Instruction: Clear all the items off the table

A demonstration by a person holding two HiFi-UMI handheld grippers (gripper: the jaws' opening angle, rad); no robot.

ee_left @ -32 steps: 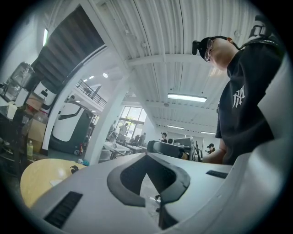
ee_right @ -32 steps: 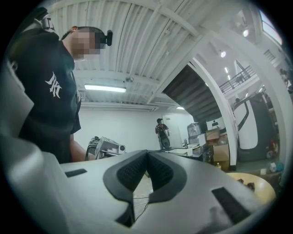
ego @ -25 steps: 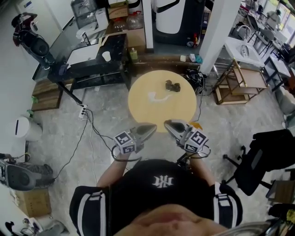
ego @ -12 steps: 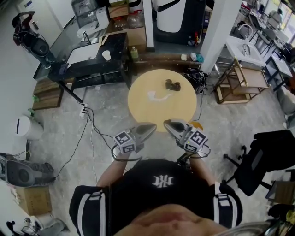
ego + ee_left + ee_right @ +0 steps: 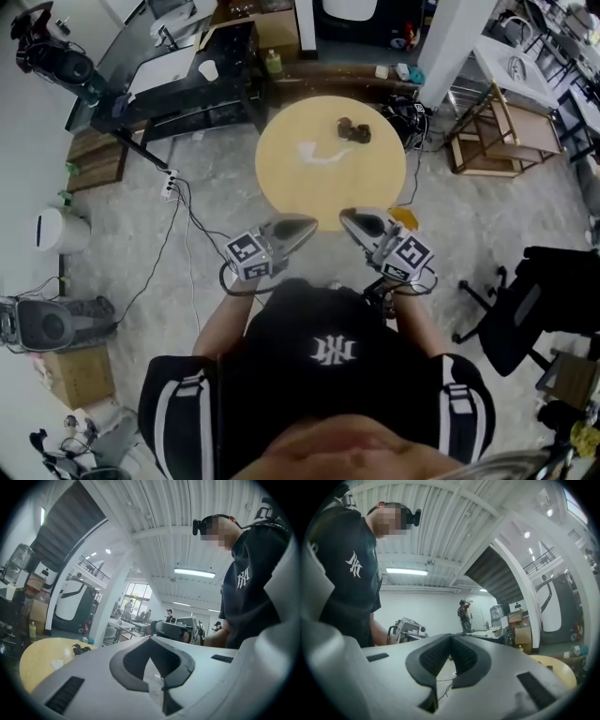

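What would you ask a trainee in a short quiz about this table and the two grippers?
1. True or false: the left gripper holds an item.
2. How many items lie on the round table? A one, B two, C four.
3. Which lies nearer the person, the dark object or the white scrap?
Key: 1 false, its jaws are shut on nothing; 2 B; 3 the white scrap.
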